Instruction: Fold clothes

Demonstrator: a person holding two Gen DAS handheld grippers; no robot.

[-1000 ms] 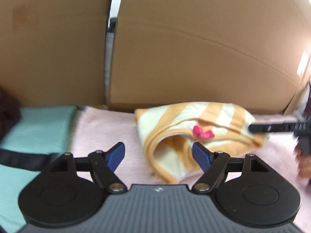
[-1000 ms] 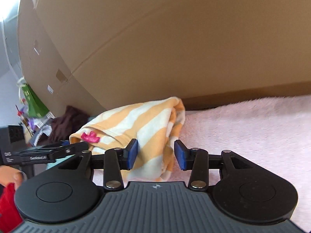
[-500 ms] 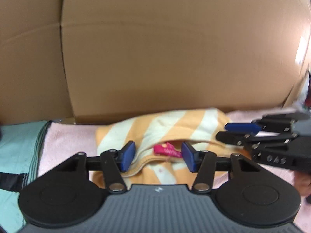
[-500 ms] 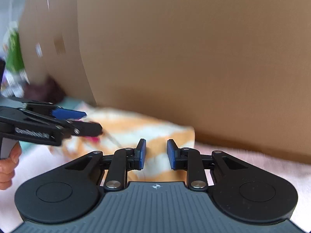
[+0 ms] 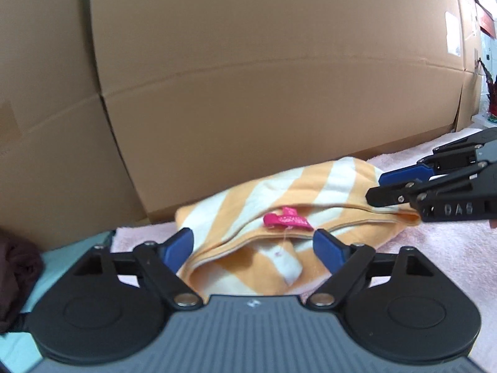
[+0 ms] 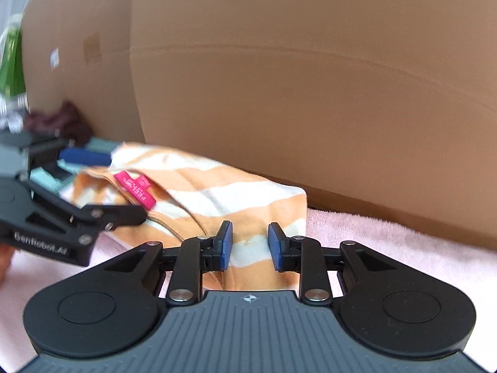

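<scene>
A folded orange-and-white striped garment (image 5: 279, 192) with a pink label (image 5: 287, 219) lies on a pink fleece blanket (image 5: 447, 248). My left gripper (image 5: 253, 245) is open wide, its blue pads on either side of the garment's near folded edge. The right gripper (image 5: 382, 186) shows at the right of the left wrist view, at the garment's right end. In the right wrist view the garment (image 6: 223, 192) lies ahead, and my right gripper (image 6: 250, 242) is open with a moderate gap over its near corner. The left gripper (image 6: 102, 186) shows there at the left, by the pink label (image 6: 135, 189).
A large cardboard box (image 5: 248, 93) stands as a wall right behind the garment. A teal cloth (image 5: 52, 267) and a dark maroon garment (image 5: 15, 273) lie to the left. The pink blanket extends to the right (image 6: 403, 255).
My left gripper has opened wider around the garment's edge. My right gripper has opened a little and moved closer over the garment's corner. Both views have shifted.
</scene>
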